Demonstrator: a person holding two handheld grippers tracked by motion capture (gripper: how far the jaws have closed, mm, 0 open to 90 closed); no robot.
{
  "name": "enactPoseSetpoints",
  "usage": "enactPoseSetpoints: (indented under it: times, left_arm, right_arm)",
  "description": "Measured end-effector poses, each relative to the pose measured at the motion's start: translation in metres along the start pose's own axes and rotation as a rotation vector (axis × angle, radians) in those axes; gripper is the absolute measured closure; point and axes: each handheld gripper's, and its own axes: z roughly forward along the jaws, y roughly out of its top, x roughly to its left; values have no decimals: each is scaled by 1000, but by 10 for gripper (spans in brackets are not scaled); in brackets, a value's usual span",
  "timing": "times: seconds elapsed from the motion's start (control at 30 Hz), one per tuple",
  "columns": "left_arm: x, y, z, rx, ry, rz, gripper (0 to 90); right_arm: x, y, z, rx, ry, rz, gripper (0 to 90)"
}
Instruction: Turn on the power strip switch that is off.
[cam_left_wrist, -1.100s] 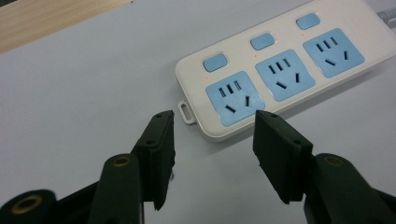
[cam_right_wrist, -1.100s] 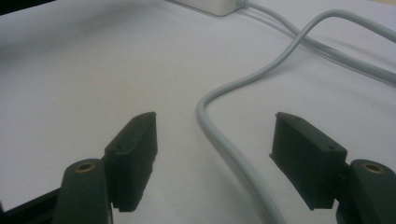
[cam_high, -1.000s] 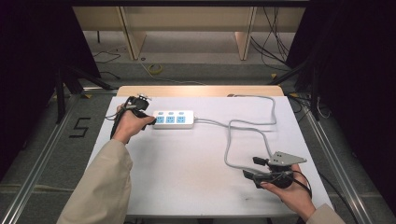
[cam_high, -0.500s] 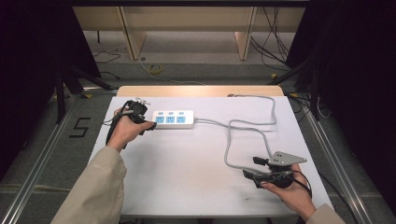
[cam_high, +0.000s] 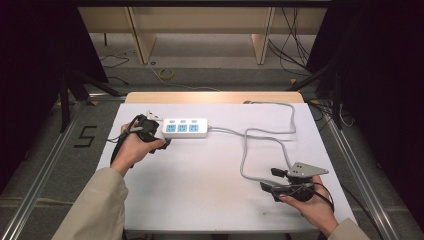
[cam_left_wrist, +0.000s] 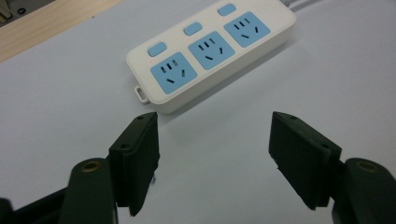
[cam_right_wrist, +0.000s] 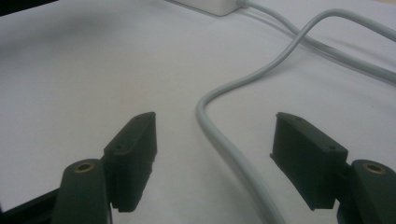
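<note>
A white power strip with three blue sockets and three blue switches lies at the far left of the white table. Its grey cable loops right toward the far edge. My left gripper sits just off the strip's left end. In the left gripper view its jaws have just been opening and stand wide, with nothing between them and the strip a little ahead. My right gripper rests at the near right, open. In the right gripper view the cable runs on the table between its fingers, untouched.
A wooden strip edges the table's far side. Metal rails flank the table, and a "5" is marked on the floor at left. Loose cables and wooden furniture legs lie beyond.
My left hand has drawn back from the strip's left end toward the person, and its jaws have spread wider. The right hand has stayed put.
</note>
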Motion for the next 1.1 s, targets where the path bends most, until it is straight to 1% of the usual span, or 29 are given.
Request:
enactPoseSetpoints:
  times: [0.13, 0.47, 0.6, 0.87, 0.9, 0.93, 1.0, 1.1]
  left_arm:
    - [-6, -7, -3, -1, -3, 12, 318]
    - [-19, -22, -10, -36, -15, 36, 308]
    - [-26, -30, -13, -49, -19, 47, 306]
    - [-41, -50, -14, -85, -40, 49, 304]
    - [-43, -54, -14, -93, -45, 44, 304]
    - [-45, -57, -13, -99, -44, 39, 303]
    - [-48, -63, -11, -97, -38, 42, 303]
    - [-49, -70, -11, -110, -27, 38, 304]
  right_arm:
    - [0, 0, 0, 1, 1, 0, 315]
    - [0, -1, 1, 3, 2, 3, 313]
    - [0, -1, 1, 6, 3, 1, 313]
    - [0, -1, 1, 4, 7, -5, 311]
    - [0, -1, 1, 3, 7, -5, 312]
    - [0, -1, 1, 3, 7, -5, 311]
    - [0, -1, 1, 5, 7, -6, 312]
    - [1, -1, 1, 6, 7, -6, 311]
